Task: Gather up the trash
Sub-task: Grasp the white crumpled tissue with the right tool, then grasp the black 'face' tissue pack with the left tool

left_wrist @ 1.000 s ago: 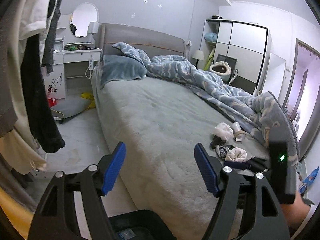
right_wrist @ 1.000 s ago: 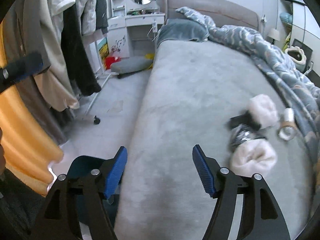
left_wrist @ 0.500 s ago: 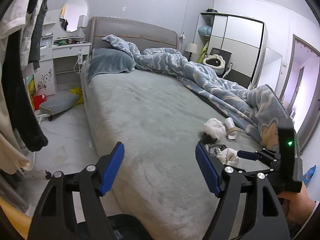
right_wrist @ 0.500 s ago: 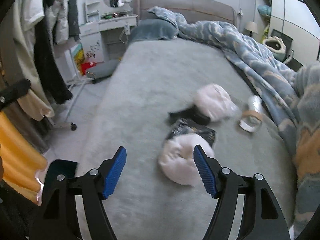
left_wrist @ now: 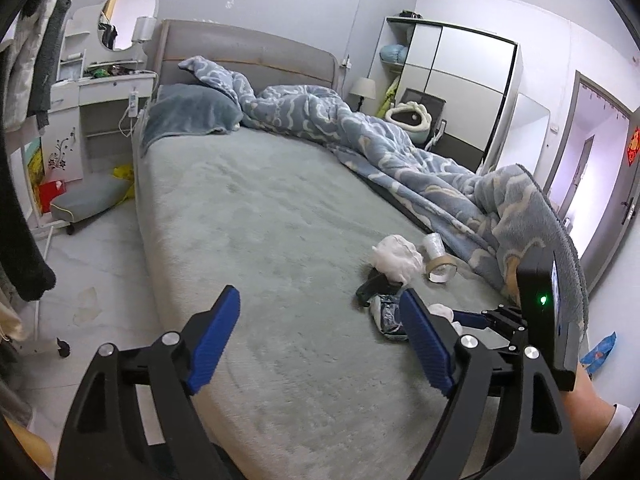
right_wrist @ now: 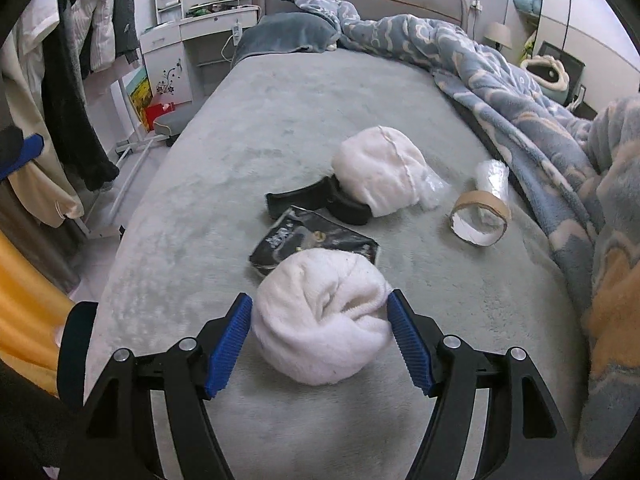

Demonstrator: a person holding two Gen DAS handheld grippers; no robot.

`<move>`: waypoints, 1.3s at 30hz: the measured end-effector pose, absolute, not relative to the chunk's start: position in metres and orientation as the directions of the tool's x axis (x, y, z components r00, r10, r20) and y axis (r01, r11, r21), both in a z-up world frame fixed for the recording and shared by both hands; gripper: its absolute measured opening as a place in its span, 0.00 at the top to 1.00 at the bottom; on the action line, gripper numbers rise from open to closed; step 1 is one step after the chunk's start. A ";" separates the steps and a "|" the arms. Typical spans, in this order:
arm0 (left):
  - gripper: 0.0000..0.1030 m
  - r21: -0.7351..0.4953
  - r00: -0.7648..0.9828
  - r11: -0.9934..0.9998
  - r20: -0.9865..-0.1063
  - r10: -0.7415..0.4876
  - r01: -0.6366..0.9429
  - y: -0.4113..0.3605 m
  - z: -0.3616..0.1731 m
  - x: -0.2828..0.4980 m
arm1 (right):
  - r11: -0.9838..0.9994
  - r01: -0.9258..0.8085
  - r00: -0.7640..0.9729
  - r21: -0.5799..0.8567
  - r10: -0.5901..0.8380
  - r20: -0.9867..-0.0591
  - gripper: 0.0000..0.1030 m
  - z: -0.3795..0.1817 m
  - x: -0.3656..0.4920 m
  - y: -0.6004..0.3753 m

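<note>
While your right gripper (right_wrist: pixel 320 344) straddles the white fluffy bundle (right_wrist: pixel 320 316) at lower centre of the right wrist view, its blue pads (right_wrist: pixel 230 344) sit right at the bundle's sides; you cannot tell whether they press the fabric or merely brush it, and the bundle lies on the grey bed cover (right_wrist: pixel 260 128), so it reads as released rather than grasping. The bundle's far edge overlaps a black foil wrapper (right_wrist: pixel 316 240), hiding part of it. Beyond that, a dark strap-like object (right_wrist: pixel 304 200) is half buried under a second white fluffy bundle (right_wrist: pixel 380 172), and what it is stays unclear. To the right lie a cardboard tape ring (right_wrist: pixel 480 216) and, just behind it, a crinkled clear plastic roll (right_wrist: pixel 492 176), blurred by glare. The blue patterned duvet (right_wrist: pixel 500 80) fills the right edge.

Your left gripper (left_wrist: pixel 320 316) hovers over bare bed cover at lower centre of the left wrist view, its jaws opening with nothing between them. Its right finger (left_wrist: pixel 424 340) covers part of the wrapper and most of the near bundle, so only a white sliver shows. Your right gripper's body, with a green light, blocks the lower right, and your forearm (left_wrist: pixel 588 408) is cut off by the frame's rim.
</note>
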State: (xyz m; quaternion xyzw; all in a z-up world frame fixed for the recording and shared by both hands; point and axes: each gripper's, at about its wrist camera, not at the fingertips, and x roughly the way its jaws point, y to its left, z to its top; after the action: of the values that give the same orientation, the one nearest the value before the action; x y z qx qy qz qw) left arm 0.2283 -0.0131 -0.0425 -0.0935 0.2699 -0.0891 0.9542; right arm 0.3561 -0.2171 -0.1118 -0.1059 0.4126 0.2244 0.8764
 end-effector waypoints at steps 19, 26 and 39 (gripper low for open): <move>0.18 -0.215 0.752 0.958 -0.597 -0.281 0.188 -0.084 -0.080 0.277 | 0.885 -0.444 0.552 0.141 0.395 -0.734 0.63 -0.092 0.365 -0.279; 0.18 -0.209 0.705 0.956 -0.646 -0.292 0.205 -0.117 -0.097 0.289 | 0.891 -0.421 0.596 0.169 0.412 -0.689 0.63 -0.077 0.365 -0.303; 0.18 -0.188 0.644 0.969 -0.724 -0.247 0.159 -0.152 -0.124 0.311 | 0.899 -0.392 0.618 0.195 0.414 -0.668 0.63 -0.082 0.360 -0.346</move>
State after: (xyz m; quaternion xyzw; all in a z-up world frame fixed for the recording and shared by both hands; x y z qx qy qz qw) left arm 0.3115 -0.1523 -0.1240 -0.0535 0.4068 -0.1122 0.9050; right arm 0.3602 -0.3458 -0.0822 0.0150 0.3754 0.2241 0.8992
